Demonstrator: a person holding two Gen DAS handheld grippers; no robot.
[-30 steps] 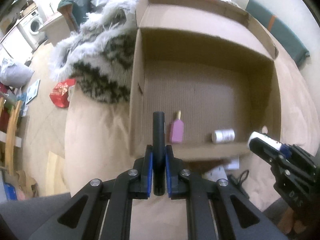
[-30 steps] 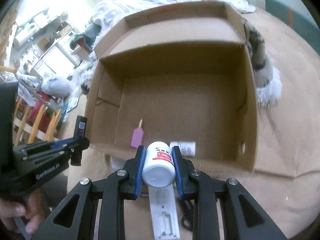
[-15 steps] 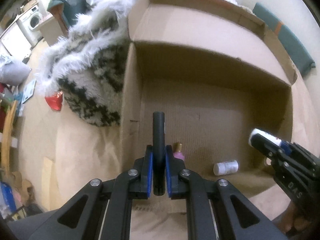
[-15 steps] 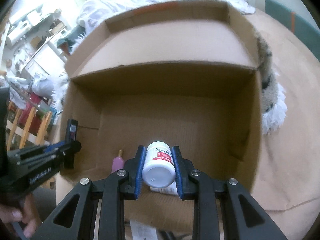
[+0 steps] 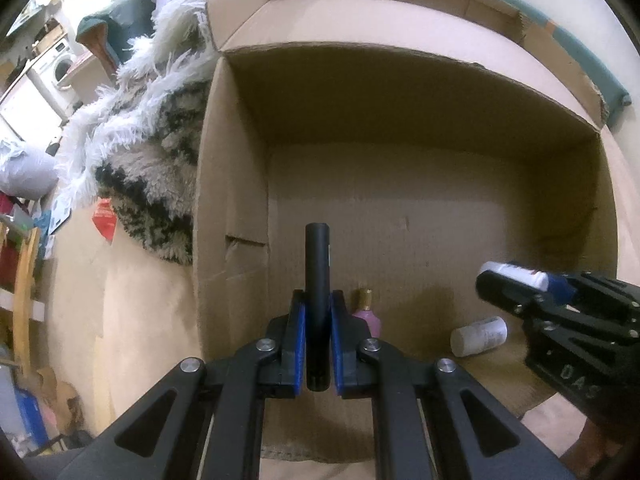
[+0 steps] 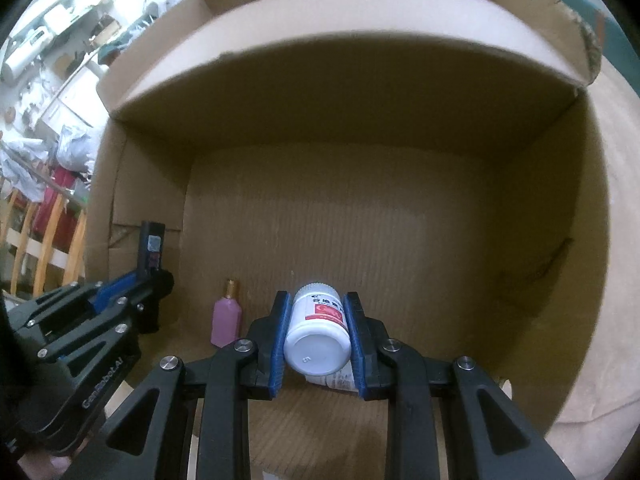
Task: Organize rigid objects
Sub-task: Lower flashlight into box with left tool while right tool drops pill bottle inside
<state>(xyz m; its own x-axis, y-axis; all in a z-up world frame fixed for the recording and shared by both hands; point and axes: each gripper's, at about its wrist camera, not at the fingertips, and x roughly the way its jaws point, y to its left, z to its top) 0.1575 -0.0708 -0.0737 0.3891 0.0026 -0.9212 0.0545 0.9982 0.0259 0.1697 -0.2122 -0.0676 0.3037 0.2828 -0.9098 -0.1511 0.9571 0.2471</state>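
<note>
An open cardboard box (image 5: 236,184) (image 6: 560,208) fills both views. My left gripper (image 5: 317,304) is shut on a slim black tube (image 5: 317,268) and hangs over the box's near left corner. My right gripper (image 6: 316,304) is shut on a white pill bottle with a red label (image 6: 318,340), held above the box floor near its front wall. On the floor lie a pink bottle with a gold cap (image 5: 368,318) (image 6: 226,320) and a second white bottle (image 5: 478,336) on its side, mostly hidden under my right gripper in the right wrist view.
A shaggy white and black rug (image 5: 136,148) lies against the box's left wall on a beige cover (image 5: 132,320). Past it sit a red packet (image 5: 105,220), a washing machine (image 5: 60,68) and room clutter. A wooden rack (image 6: 44,240) stands at far left.
Both grippers have moved forward and down over the box, which now fills the views. The front wall has passed beneath them. Each still holds its object.
</note>
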